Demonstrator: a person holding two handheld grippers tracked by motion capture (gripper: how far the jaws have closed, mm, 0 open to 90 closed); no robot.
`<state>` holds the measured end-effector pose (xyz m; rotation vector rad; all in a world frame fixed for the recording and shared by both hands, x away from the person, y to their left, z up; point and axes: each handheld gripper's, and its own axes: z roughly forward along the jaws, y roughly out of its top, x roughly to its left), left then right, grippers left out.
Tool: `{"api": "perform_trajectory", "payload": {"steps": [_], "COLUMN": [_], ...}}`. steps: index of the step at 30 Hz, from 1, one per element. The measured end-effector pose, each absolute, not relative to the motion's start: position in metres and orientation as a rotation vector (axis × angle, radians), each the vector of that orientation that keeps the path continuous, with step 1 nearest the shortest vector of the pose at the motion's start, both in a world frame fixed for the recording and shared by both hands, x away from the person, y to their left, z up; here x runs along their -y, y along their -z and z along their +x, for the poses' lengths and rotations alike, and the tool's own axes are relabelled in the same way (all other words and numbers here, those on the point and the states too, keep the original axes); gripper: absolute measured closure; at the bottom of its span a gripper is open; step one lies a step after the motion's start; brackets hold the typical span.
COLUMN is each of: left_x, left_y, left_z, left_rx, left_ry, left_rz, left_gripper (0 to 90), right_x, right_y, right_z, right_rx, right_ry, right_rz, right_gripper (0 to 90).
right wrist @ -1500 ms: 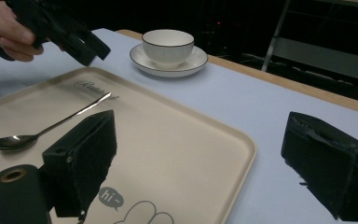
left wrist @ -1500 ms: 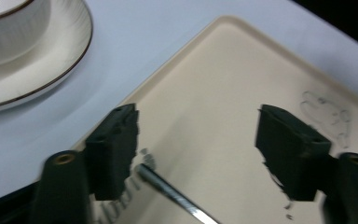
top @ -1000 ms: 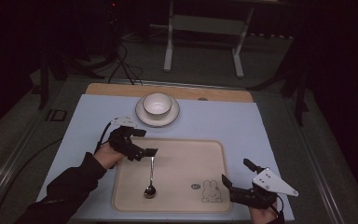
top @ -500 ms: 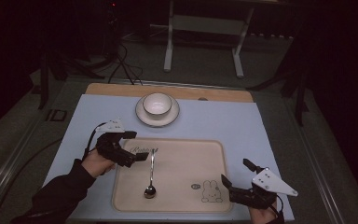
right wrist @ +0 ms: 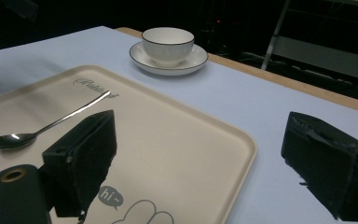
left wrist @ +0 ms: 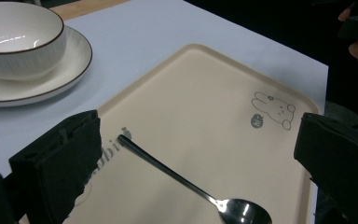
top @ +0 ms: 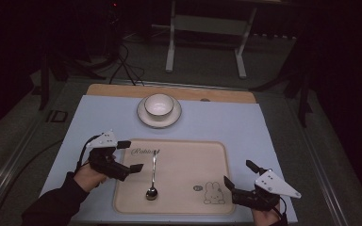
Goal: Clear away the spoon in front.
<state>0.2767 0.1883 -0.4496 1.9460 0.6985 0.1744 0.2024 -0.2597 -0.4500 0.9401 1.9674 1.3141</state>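
A metal spoon lies on the beige tray, handle pointing away from me, bowl end near the front. My left gripper hovers open at the tray's left edge, just left of the spoon handle. In the left gripper view the spoon lies between the wide-apart jaws of the left gripper. My right gripper stands open at the tray's front right corner, holding nothing. The right gripper view shows the right gripper over the tray, with the spoon farther left.
A white bowl sits on a saucer behind the tray, on the light blue table cover. A wooden strip edges the table's back. A metal stand and cables lie on the dark floor beyond.
My left gripper has drawn back from the spoon handle toward the near left, still open. The spoon, the tray and the right gripper have stayed put.
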Motion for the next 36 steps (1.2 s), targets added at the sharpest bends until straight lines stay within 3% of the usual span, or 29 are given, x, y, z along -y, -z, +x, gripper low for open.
{"api": "perform_trajectory", "payload": {"steps": [22,36], "left_x": [-0.208,-0.225], "left_y": [0.496,0.511], "left_z": [0.274,0.282], "left_rx": [-0.744,-0.858], "left_ry": [-0.214,-0.224], "left_rz": [1.877,1.809], "left_gripper": [1.4,1.4], "right_x": [0.261,0.263], "right_y": [0.452,0.456], "right_z": [0.204,0.209], "right_rx": [-1.958,-1.978], "right_ry": [-1.296,-1.281], "right_rz": [0.952,0.98], "right_gripper": [10.3,10.3]}}
